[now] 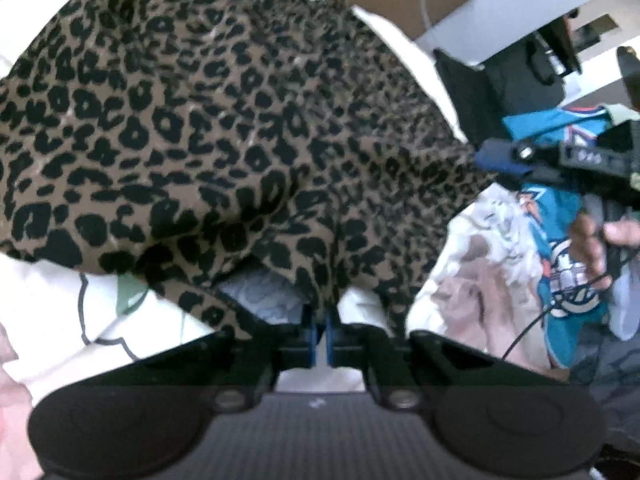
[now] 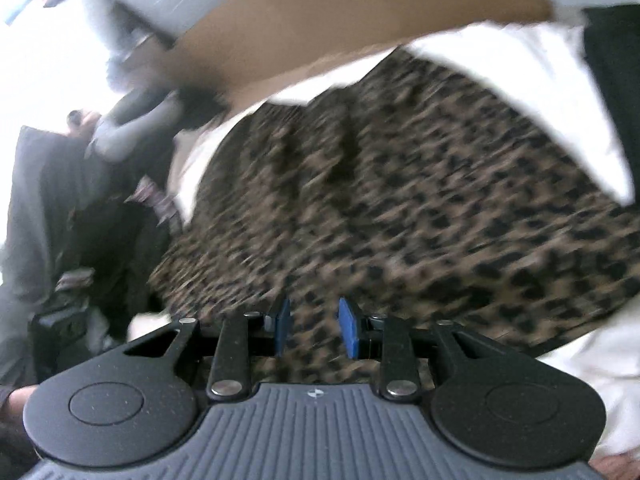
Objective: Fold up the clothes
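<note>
On the white bed sheet [image 1: 48,300], a leopard-print garment [image 1: 224,128] lies spread and partly lifted, filling most of the left wrist view. The left gripper [image 1: 321,332] has its blue pads drawn close together on a hanging fold of that garment at the lower edge; the pinch point itself is half hidden by the cloth draping over the fingers. From the same view the right gripper [image 1: 500,156] shows at the garment's far right corner, its blue tip touching the fabric, though whether it grips there is hard to make out. Behind it a hand [image 1: 600,244] is partly cut off by the frame edge, over a teal printed shirt [image 1: 560,288] and a pale pink and white heap of clothes [image 1: 480,264].

The right wrist view is heavily motion-blurred. There the right gripper [image 2: 313,326] has its pads apart, with the leopard-print garment [image 2: 400,208] lying beneath and between them, unclamped. A brown cardboard box [image 2: 320,24] stands beyond the bed; the dark shapes at left are too smeared to name.
</note>
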`<act>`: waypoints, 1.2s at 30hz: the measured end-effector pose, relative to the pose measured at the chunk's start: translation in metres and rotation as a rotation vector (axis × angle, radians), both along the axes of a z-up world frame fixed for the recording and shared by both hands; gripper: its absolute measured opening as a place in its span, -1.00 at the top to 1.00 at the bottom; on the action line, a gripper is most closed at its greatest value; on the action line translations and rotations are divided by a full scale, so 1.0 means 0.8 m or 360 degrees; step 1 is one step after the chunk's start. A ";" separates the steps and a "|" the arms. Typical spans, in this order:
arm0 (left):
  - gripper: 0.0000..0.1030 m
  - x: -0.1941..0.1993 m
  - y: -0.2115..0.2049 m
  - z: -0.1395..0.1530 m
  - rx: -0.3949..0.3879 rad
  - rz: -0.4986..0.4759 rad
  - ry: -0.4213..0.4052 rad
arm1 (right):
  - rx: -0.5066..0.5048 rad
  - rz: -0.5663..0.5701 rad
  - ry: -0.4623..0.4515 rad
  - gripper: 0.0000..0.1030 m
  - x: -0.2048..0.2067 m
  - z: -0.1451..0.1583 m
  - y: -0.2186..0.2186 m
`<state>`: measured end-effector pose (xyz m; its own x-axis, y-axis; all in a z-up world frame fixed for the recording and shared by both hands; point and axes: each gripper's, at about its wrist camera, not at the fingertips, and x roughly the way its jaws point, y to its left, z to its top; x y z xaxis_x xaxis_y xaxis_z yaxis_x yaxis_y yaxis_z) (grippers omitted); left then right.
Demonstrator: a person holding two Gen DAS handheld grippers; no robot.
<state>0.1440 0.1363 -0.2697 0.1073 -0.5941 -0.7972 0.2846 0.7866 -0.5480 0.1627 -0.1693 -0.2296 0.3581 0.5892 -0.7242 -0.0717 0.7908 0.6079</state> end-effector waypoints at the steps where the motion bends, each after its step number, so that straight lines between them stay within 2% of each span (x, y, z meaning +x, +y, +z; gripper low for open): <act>1: 0.92 0.000 0.000 0.003 -0.0011 -0.0001 -0.0006 | 0.0042 0.0041 0.0034 0.43 -0.001 -0.003 0.010; 5: 0.92 -0.003 -0.005 0.017 -0.0052 -0.0026 -0.0045 | 0.0196 0.0143 0.0149 0.43 -0.007 -0.012 0.043; 11: 0.92 -0.015 -0.017 0.028 -0.0086 -0.0154 -0.0121 | 0.0468 0.0157 0.0396 0.41 -0.022 -0.048 0.069; 12: 0.92 -0.018 -0.018 0.028 -0.0084 -0.0177 -0.0123 | 0.0495 0.0162 0.0445 0.39 -0.026 -0.056 0.073; 15: 0.92 -0.024 -0.018 0.019 -0.0082 -0.0198 -0.0095 | 0.0541 0.0162 0.0558 0.12 -0.038 -0.077 0.086; 17: 0.92 -0.028 -0.017 0.015 -0.0092 -0.0203 -0.0078 | 0.0566 0.0147 0.0608 0.11 -0.044 -0.087 0.093; 24: 0.92 -0.038 -0.022 0.007 -0.0110 -0.0250 -0.0045 | 0.0607 0.0057 0.0700 0.10 -0.049 -0.109 0.103; 30: 0.88 -0.040 -0.021 0.006 -0.0071 -0.0344 -0.0019 | 0.0545 0.0058 0.0709 0.10 -0.047 -0.116 0.100; 36: 0.76 -0.020 0.033 0.022 0.0004 -0.0172 -0.0081 | 0.0536 0.0100 0.0681 0.10 -0.046 -0.110 0.102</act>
